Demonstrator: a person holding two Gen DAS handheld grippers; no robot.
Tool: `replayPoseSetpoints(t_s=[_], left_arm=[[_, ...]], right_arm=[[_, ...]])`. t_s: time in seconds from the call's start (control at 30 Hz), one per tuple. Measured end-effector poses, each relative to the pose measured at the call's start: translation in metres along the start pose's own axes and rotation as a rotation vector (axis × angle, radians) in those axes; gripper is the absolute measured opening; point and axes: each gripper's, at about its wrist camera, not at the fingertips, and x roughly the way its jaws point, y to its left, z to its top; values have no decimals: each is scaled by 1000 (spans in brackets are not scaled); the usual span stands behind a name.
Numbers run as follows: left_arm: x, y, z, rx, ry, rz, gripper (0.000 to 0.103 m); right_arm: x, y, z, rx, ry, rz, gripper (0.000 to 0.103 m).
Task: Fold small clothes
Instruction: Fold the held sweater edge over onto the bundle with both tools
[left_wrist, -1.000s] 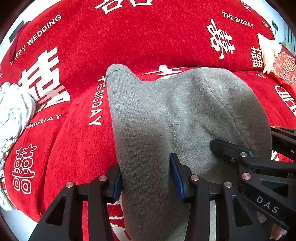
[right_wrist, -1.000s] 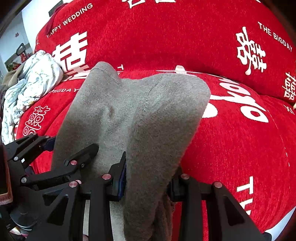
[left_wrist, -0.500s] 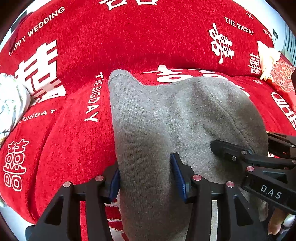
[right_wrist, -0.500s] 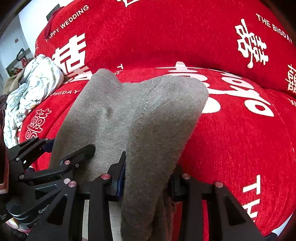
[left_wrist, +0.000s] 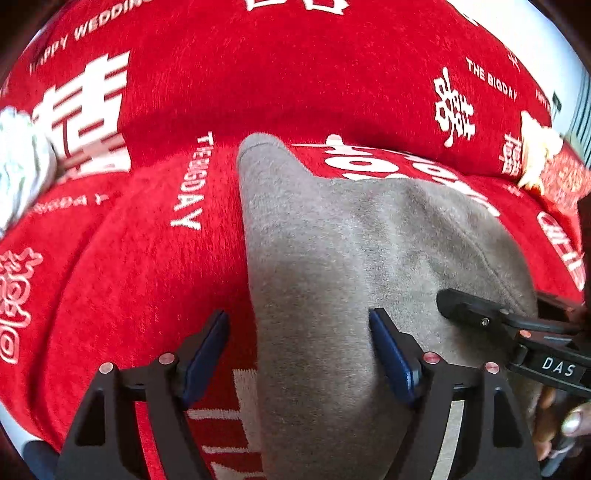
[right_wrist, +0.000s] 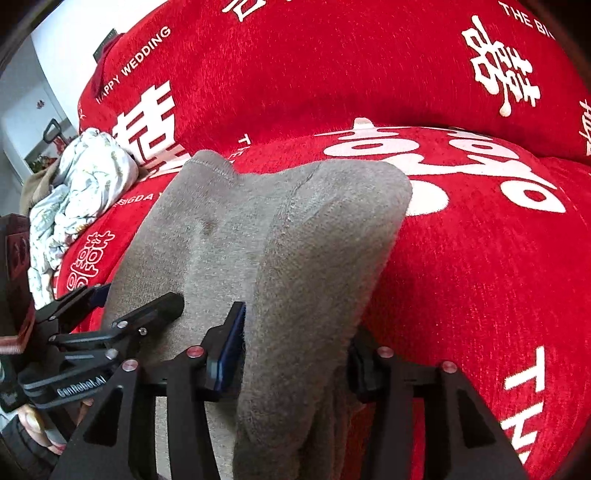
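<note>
A crumpled white floral-print cloth bundle (right_wrist: 79, 184) lies at the far left of the red chenille sofa cover printed with white wedding lettering (left_wrist: 147, 258), well apart from the grey fleecy knitted small garment (left_wrist: 332, 277) that is the landmark here. That grey garment lies on the seat of the red cover, its ribbed narrow end (left_wrist: 258, 144) pointing toward the backrest and its wide part reaching back under both tools.

The left gripper (left_wrist: 299, 354) stands with its blue-padded fingers spread: the left pad (left_wrist: 205, 354) is clear of the garment's left edge, over bare red cover, while the right pad (left_wrist: 391, 358) rests against the grey fabric. It pinches nothing.

Right of it, the right gripper (right_wrist: 295, 350) has its fingers pressed onto a raised fold of the grey garment; the blue pad (right_wrist: 229, 347) bears on the fold's left side and the other finger on its right side, so the fold is pinched between them.

A cream and red object (left_wrist: 546, 166) sits on the cover far to the garment's right, blurred.
</note>
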Motion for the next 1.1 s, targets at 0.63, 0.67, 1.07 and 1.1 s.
replayPoseSetpoints(t_s=[0.63, 0.67, 1.07, 1.1], left_arm=[[-50, 4, 55, -101, -47, -82, 81], [-47, 3, 61, -109, -36, -123, 81], [25, -13, 79, -74, 114, -106, 81], [29, -13, 80, -63, 121, -91, 81]], right_arm=[[-56, 22, 31, -82, -158, -32, 80], [-53, 28, 34, -115, -146, -11, 80], [19, 1, 52, -74, 40, -11, 79], [23, -1, 54, -75, 51, -15, 79]])
